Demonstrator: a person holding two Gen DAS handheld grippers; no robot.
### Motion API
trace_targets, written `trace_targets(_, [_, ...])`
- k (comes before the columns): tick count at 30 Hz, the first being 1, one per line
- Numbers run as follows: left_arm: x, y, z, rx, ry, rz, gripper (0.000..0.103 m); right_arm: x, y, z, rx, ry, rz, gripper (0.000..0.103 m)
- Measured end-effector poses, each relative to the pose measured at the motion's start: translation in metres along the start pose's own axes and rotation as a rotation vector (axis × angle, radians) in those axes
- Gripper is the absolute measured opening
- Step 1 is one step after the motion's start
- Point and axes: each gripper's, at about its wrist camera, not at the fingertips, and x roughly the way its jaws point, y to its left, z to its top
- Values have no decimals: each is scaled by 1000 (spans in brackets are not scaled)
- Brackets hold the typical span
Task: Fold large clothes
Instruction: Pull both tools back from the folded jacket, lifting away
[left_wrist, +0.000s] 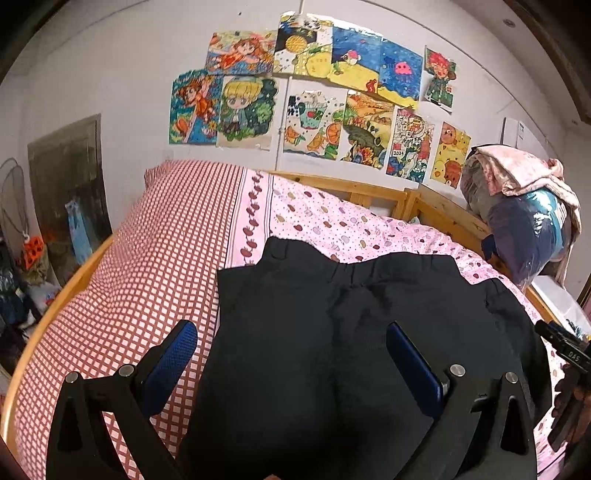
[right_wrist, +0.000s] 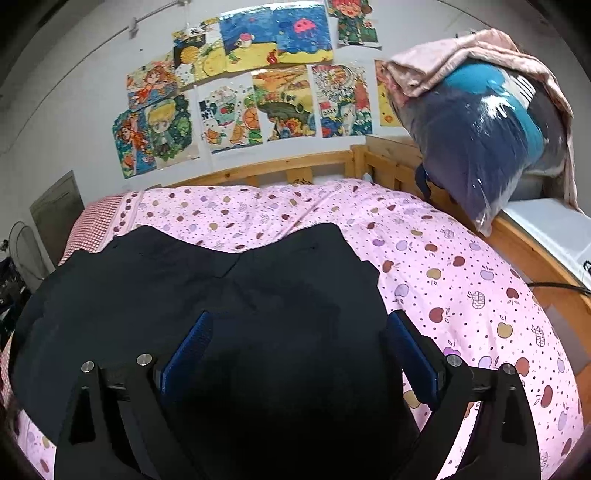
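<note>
Left gripper (left_wrist: 291, 354): jaws spread wide, blue pads facing inward, nothing gripped; angled downward above the dark garment (left_wrist: 332, 332). Right gripper (right_wrist: 299, 350): jaws likewise spread wide, nothing clamped, tilted downward over the same garment, to the right of the left gripper.

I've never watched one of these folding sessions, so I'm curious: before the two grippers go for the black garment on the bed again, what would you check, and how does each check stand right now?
1. Left gripper open and holding nothing: ok, its blue pads stand wide apart above the cloth.
2. Right gripper open and holding nothing: ok, same wide stance.
3. Black garment lying spread on the pink bedsheet: ok, though some creases show.
4. Garment fully on the bed: cannot tell, its near edge is hidden under the grippers.
5. Bagged bundle on the wooden bed frame clear of the garment: ok.
6. How many folds are done: cannot tell.
</note>
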Motion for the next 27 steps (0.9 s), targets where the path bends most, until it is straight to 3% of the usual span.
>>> trace_targets(3, [-10, -6, 0, 16, -31, -4, 103, -10, 4, -1, -11, -16, 13, 101])
trace_targets(15, [-51, -34, -2, 86, -147, -72, 103, -43, 17, -5, -30, -67, 56, 101])
trace_targets(27, [-71, -55, -8, 153, -149, -114, 103, -79, 35, -12, -94, -104, 79, 101])
